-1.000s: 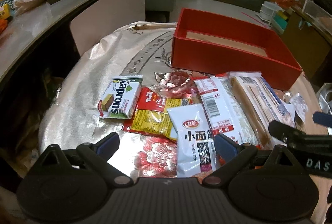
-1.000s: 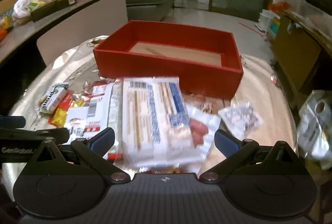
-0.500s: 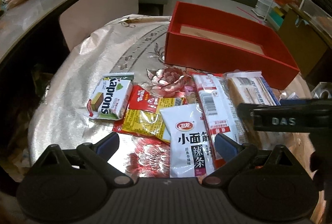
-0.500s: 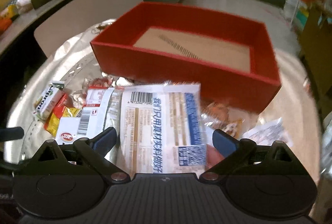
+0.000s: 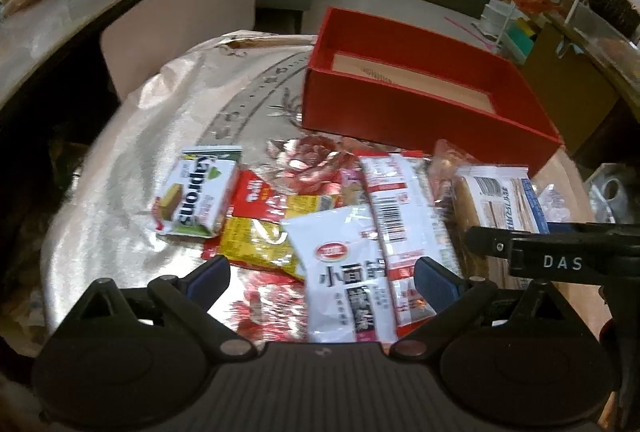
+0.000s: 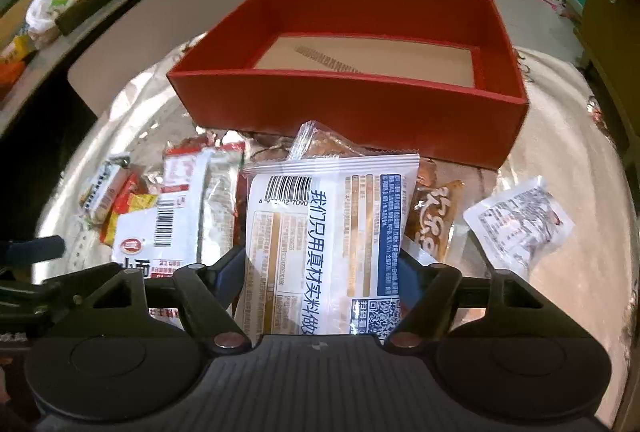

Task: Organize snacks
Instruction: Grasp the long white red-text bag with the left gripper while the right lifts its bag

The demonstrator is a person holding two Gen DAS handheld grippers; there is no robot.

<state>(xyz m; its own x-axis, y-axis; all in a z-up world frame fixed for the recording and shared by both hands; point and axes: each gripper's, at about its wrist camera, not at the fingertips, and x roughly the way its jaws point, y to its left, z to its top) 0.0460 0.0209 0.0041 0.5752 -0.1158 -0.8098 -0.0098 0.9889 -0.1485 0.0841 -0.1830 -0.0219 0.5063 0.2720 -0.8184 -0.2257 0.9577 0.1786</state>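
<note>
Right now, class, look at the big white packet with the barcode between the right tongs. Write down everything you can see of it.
The big white packet is a flat, sealed plastic wrapper with a crimped top edge, a barcode, large dark characters, a blue text panel and a QR code. It lies lengthwise toward the red box, on top of other snack packets. The right tongs have just been closing on it, and the blue pads now meet its two side edges. Pale brown contents show through in the left wrist view.
</note>
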